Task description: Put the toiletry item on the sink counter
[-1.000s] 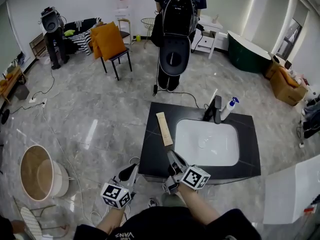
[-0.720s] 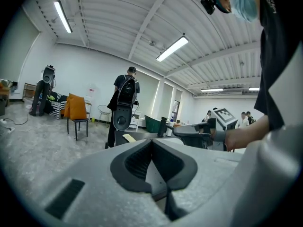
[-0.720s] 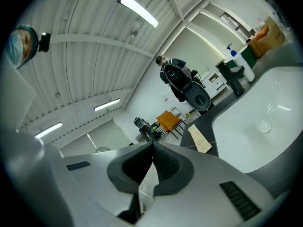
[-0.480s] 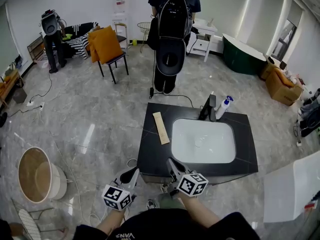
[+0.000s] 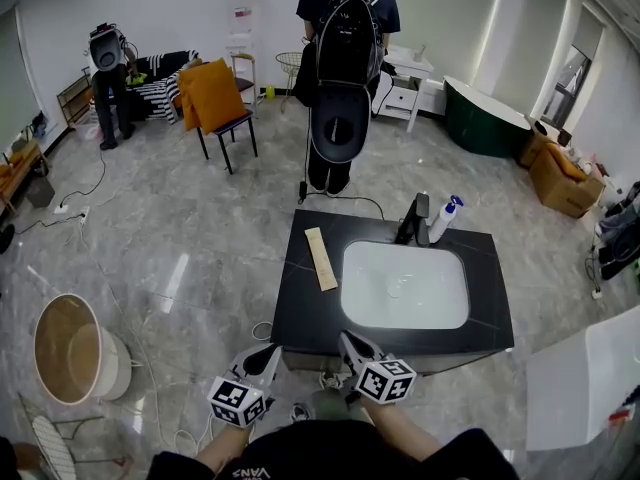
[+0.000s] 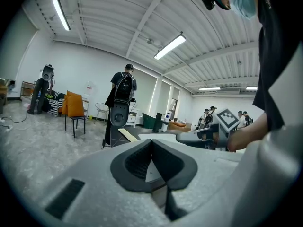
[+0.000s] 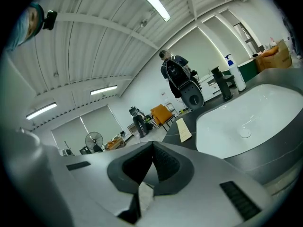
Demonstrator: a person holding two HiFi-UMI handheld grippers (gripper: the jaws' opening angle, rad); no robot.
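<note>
The white spray bottle with a blue head [image 5: 443, 218] stands at the far edge of the black sink counter [image 5: 300, 308], well ahead of the right gripper [image 5: 345, 338]. Both it and the left gripper [image 5: 268, 356] have their jaws together on nothing. Any reach for the bottle would likely want them opened early, then closed on its body, keeping it upright.

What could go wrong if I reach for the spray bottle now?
1. Both the left tongs and right tongs are shut and empty; they would push the spray bottle rather than grip it.
2. The bottle stands close beside the faucet at the far edge of the counter, so a reach across the basin may topple it.
</note>
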